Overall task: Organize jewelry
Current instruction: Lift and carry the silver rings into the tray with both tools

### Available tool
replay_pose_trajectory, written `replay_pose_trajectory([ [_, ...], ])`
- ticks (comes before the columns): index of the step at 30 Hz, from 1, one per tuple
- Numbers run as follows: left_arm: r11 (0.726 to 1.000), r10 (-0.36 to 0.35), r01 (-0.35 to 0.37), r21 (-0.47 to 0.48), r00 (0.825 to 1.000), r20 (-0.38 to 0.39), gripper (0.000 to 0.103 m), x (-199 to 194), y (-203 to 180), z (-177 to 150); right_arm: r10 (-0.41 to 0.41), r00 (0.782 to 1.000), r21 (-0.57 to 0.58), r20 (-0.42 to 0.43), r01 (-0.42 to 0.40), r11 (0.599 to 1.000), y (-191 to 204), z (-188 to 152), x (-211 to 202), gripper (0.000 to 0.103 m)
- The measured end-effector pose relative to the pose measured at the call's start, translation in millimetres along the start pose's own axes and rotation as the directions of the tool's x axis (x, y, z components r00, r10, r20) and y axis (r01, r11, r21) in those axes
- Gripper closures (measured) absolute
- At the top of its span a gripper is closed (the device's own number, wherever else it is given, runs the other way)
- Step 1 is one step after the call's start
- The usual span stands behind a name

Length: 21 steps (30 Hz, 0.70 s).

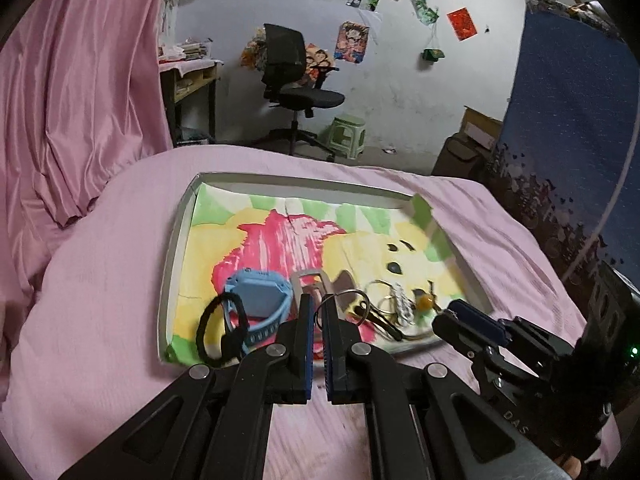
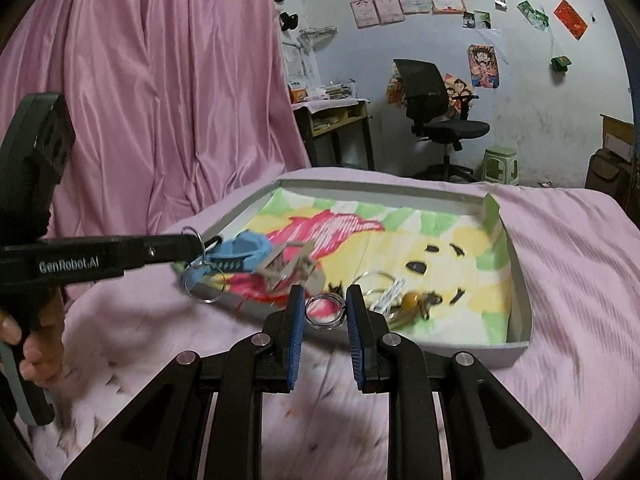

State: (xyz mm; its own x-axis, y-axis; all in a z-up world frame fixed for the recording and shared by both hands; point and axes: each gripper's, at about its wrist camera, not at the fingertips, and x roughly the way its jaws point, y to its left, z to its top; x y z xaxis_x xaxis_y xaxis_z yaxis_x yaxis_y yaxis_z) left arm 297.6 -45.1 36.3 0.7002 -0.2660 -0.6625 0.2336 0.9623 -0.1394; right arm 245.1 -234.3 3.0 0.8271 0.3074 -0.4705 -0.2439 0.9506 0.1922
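Observation:
A shallow grey tray (image 1: 176, 240) lined with a colourful drawing lies on the pink bed; it also shows in the right wrist view (image 2: 520, 280). In it lie a blue watch (image 1: 260, 300), a black hair tie (image 1: 218, 328), keys (image 1: 380, 320) and an amber pendant (image 1: 425, 301). My left gripper (image 1: 318, 304) is shut on a key ring (image 2: 196, 240), which dangles from it with a second ring (image 2: 206, 286) over the tray's near left corner. My right gripper (image 2: 324, 300) holds a clear ring (image 2: 325, 309) between its pads, at the tray's near edge.
A pink curtain (image 2: 160, 100) hangs at the left. A black office chair (image 1: 296, 88), a green stool (image 1: 346, 136) and a desk (image 1: 192, 80) stand by the far wall. A dark blue panel (image 1: 568, 140) is on the right. The pink bedsheet (image 1: 100, 280) surrounds the tray.

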Motion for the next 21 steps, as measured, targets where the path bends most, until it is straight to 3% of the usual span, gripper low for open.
replay_pose_trajectory([
  [11, 0.996, 0.073, -0.077, -0.034, 0.992, -0.103, 0.099, 36, 6, -13, -0.032, 0.995, 0.02, -0.093, 0.034, 0.999, -6, 2, 42, 0.085],
  [21, 0.996, 0.086, -0.088, -0.023, 0.992, -0.094, 0.098, 34, 5, -15, -0.049, 0.989, 0.046, -0.143, 0.056, 0.997, -13, -4, 54, 0.084],
])
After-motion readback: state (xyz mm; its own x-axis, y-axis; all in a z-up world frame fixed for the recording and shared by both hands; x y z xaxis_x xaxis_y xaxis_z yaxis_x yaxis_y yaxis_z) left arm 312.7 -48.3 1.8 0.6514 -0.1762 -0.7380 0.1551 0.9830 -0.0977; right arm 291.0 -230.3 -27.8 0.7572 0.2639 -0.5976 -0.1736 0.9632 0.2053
